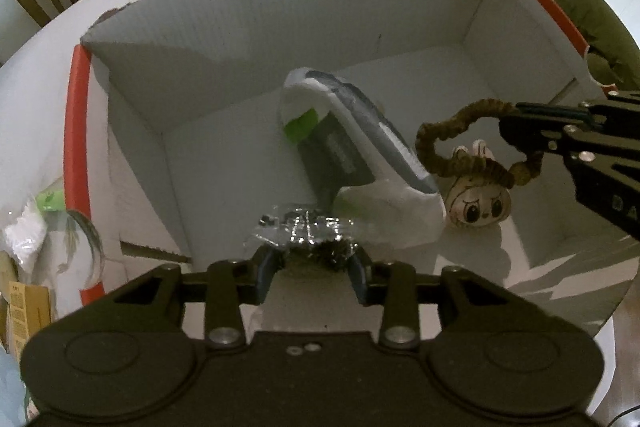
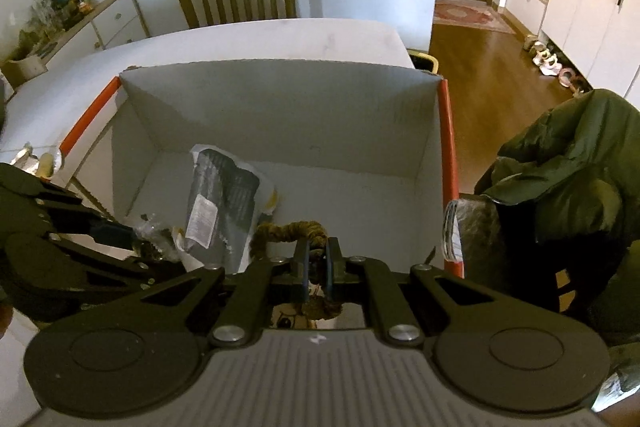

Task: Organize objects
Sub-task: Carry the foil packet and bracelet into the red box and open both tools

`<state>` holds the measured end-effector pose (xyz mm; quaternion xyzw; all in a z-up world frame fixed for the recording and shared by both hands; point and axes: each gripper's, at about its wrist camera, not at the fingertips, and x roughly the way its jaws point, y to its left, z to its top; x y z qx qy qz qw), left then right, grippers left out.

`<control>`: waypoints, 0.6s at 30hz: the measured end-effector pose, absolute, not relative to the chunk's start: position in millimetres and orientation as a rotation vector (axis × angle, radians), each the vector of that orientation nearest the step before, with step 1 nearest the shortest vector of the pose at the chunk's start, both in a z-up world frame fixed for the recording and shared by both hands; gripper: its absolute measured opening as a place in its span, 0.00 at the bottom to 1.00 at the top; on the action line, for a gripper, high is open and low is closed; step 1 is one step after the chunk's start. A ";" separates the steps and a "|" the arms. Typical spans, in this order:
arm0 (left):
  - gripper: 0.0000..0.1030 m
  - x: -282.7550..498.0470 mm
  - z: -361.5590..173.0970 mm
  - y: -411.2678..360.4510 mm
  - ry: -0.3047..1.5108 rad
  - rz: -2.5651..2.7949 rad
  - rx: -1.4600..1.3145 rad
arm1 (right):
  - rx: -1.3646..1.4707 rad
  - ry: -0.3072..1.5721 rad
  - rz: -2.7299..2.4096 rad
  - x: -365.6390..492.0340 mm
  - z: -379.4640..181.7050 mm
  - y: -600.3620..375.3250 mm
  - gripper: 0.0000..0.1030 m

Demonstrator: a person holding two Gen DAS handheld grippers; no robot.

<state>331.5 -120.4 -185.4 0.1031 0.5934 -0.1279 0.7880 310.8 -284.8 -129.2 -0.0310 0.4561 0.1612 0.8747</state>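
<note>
Left wrist view: a white cardboard box with orange-edged flaps stands on a white table. Inside it lies 1 grey-and-white plastic pouch, just ahead of the left gripper, and 1 round plush doll face ahead and to its right. The left gripper points steeply down into the box, its jaws partly apart with a crinkled clear wrapper between the tips. From the right edge, the right gripper reaches in level, clamped on a brown fuzzy cord looping to the doll.

Right wrist view: the right gripper tilts down over the box, jaws pinched together on the cord. The pouch lies ahead-left.
</note>
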 end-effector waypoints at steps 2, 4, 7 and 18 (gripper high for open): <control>0.41 331.1 -185.9 -121.2 1.284 -0.271 0.227 | -0.071 0.953 0.341 310.4 -127.8 -284.9 0.07; 0.46 329.9 -185.5 -121.6 1.283 -0.270 0.230 | -0.069 0.957 0.349 309.1 -126.6 -285.6 0.08; 0.58 326.5 -182.5 -122.2 1.268 -0.286 0.217 | -0.069 0.962 0.371 305.6 -125.1 -287.3 0.11; 0.82 299.0 -153.6 -127.0 1.123 -0.331 0.203 | -0.068 0.940 0.389 287.2 -114.6 -292.7 0.25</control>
